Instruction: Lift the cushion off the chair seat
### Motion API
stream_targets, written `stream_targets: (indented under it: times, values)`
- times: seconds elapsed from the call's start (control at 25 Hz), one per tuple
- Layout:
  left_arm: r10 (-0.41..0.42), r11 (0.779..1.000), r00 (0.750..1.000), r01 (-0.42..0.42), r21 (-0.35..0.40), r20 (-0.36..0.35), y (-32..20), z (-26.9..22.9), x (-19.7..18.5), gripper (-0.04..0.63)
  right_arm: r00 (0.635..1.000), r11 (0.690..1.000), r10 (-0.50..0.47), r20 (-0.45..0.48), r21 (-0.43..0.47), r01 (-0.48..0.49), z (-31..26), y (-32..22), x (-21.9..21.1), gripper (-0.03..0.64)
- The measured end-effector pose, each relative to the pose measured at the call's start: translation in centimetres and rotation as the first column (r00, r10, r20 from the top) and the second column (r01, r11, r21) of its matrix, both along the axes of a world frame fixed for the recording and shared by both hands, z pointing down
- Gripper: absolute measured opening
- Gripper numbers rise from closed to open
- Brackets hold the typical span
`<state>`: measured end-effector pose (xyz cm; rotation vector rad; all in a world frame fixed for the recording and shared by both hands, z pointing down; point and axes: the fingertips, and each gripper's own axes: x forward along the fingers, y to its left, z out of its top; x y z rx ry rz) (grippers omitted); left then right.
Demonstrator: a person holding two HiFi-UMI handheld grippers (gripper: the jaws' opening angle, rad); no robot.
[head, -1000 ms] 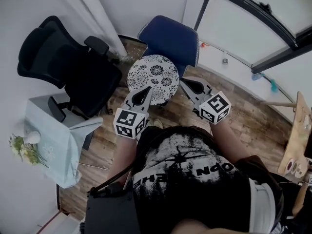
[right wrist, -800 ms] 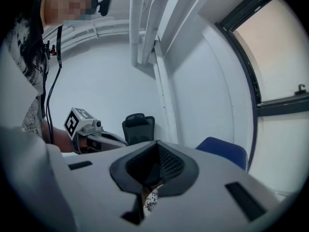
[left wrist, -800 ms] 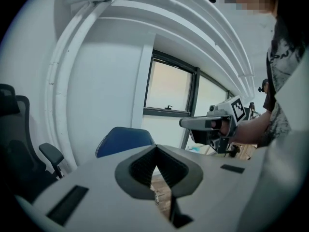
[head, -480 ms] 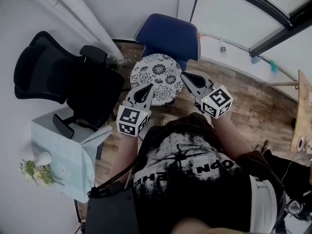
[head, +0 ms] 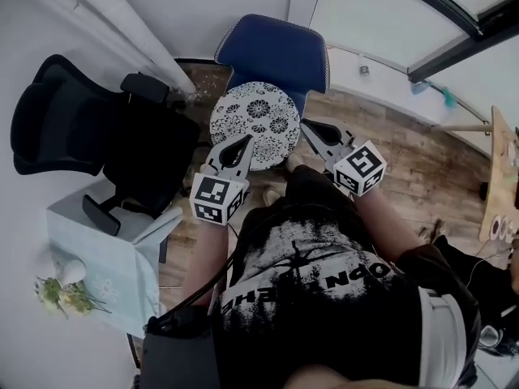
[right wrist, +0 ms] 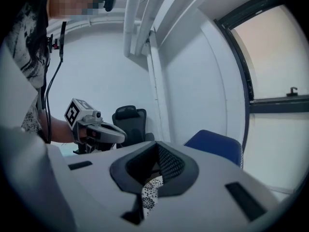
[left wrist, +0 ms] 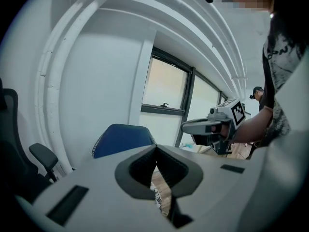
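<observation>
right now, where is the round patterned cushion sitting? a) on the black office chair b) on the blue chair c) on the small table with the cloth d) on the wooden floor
b: the round patterned cushion lies on the seat of the blue chair; the black office chair beside it has none.

Wood-plank floor (head: 389,152): carries a blue chair (head: 276,51) by the far wall and a black office chair (head: 105,136) to its left.
Blue chair: a round cushion (head: 255,120) with a black-and-white flower pattern covers the seat.
Small table (head: 105,258), lower left, just beside the black office chair: draped in a pale cloth, with a white vase (head: 71,271) and a bunch of flowers (head: 58,294) at its near corner.
Wooden table (head: 496,177), right edge: only partly in view, with small round items too small to tell.
</observation>
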<state>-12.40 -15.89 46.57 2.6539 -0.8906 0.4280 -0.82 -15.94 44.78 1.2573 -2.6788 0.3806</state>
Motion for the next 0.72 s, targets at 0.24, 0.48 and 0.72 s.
stream_targets:
  times: [0.24,0.48,0.72]
  values:
    - [-0.040,0.999,0.999,0.040,-0.029,0.011,-2.1,1.0,0.4,0.012,0.996,0.997,-0.072,-0.049,-0.001,0.072,1.2,-1.9,0.0,0.017]
    - [-0.060,0.996,0.998,0.061,-0.062,0.019,-4.9,2.2,2.0,0.012,0.987,0.990,-0.132,-0.095,-0.063,0.127,4.4,-4.4,1.1,0.017]
    - [-0.058,0.992,0.997,0.063,-0.114,0.045,-7.3,4.9,3.9,0.012,0.987,0.981,-0.139,-0.074,-0.146,0.127,8.6,-7.1,2.6,0.017]
